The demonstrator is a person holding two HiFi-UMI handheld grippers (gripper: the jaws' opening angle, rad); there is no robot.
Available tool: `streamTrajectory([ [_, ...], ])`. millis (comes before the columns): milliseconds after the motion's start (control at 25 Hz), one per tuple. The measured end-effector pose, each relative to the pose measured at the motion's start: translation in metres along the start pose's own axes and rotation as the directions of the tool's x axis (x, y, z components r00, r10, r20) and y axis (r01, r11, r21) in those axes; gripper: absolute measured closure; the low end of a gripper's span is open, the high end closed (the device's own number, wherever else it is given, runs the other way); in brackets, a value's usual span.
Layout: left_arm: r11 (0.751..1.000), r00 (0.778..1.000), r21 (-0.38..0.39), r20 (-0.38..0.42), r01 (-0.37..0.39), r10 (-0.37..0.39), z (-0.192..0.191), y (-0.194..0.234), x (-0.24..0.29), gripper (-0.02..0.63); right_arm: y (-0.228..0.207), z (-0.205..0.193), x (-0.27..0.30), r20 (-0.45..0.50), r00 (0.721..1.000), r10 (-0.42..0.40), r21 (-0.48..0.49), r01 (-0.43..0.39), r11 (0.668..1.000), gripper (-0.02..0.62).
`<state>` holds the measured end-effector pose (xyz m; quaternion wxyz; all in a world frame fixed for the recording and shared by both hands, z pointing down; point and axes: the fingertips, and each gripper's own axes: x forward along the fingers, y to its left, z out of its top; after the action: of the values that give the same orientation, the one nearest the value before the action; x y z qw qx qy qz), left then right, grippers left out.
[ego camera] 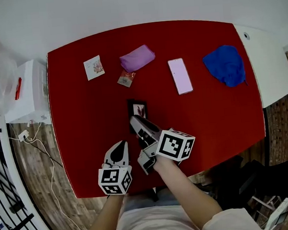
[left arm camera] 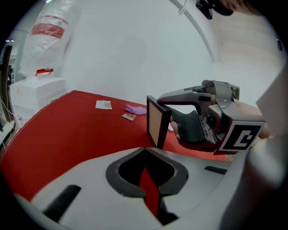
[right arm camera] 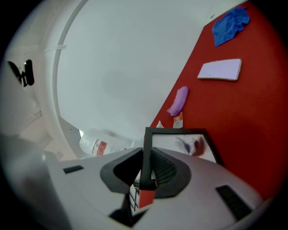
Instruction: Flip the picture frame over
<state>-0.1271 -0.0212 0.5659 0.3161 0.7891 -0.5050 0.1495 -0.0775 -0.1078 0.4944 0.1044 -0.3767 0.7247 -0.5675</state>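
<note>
A small black picture frame point(ego camera: 137, 108) is lifted off the red table point(ego camera: 84, 117) and stands on edge, tilted. My right gripper point(ego camera: 133, 120) is shut on its near border. In the right gripper view the frame's edge point(right arm camera: 146, 152) sits between the jaws and the picture side point(right arm camera: 191, 144) faces right. The left gripper view shows the frame point(left arm camera: 157, 121) from its plain tan side, with the right gripper point(left arm camera: 168, 112) clamped on it. My left gripper point(ego camera: 120, 144) hovers low near the table's front edge, left of the frame, its fingertips together on nothing point(left arm camera: 144, 150).
On the far half of the table lie a white card point(ego camera: 94, 67), a purple pouch point(ego camera: 137, 58), a small packet point(ego camera: 126, 79), a pink flat notebook point(ego camera: 180, 76) and a blue cloth point(ego camera: 226, 65). A white box point(ego camera: 27, 89) stands left of the table.
</note>
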Motion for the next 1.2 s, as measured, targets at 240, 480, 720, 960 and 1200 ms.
streamTrajectory([
  [240, 0.997, 0.997, 0.032, 0.027, 0.073, -0.073, 0.006, -0.024, 0.010, 0.598, -0.010, 0.015, -0.022, 0.018, 1.000, -0.001, -0.044, 0.001, 0.999, 0.531],
  [480, 0.977, 0.981, 0.112, 0.048, 0.182, -0.189, 0.018, -0.058, 0.032, 0.581, -0.016, 0.020, -0.033, -0.005, 0.999, 0.036, 0.054, -0.036, 0.998, 0.532],
  [720, 0.962, 0.978, 0.213, 0.077, 0.172, -0.192, 0.029, -0.065, 0.036, 0.534, -0.002, 0.020, -0.027, 0.014, 0.982, 0.187, 0.222, -0.185, 0.957, 0.532],
  [960, 0.956, 0.985, 0.262, 0.073, 0.134, -0.159, 0.029, -0.057, 0.050, 0.517, -0.012, 0.019, -0.026, 0.043, 0.959, 0.280, 0.362, -0.276, 0.890, 0.532],
  [1200, 0.928, 0.980, 0.343, 0.075, 0.149, -0.185, 0.019, -0.075, 0.063, 0.515, -0.012, 0.019, -0.034, -0.051, 0.975, 0.215, 0.205, -0.200, 0.958, 0.531],
])
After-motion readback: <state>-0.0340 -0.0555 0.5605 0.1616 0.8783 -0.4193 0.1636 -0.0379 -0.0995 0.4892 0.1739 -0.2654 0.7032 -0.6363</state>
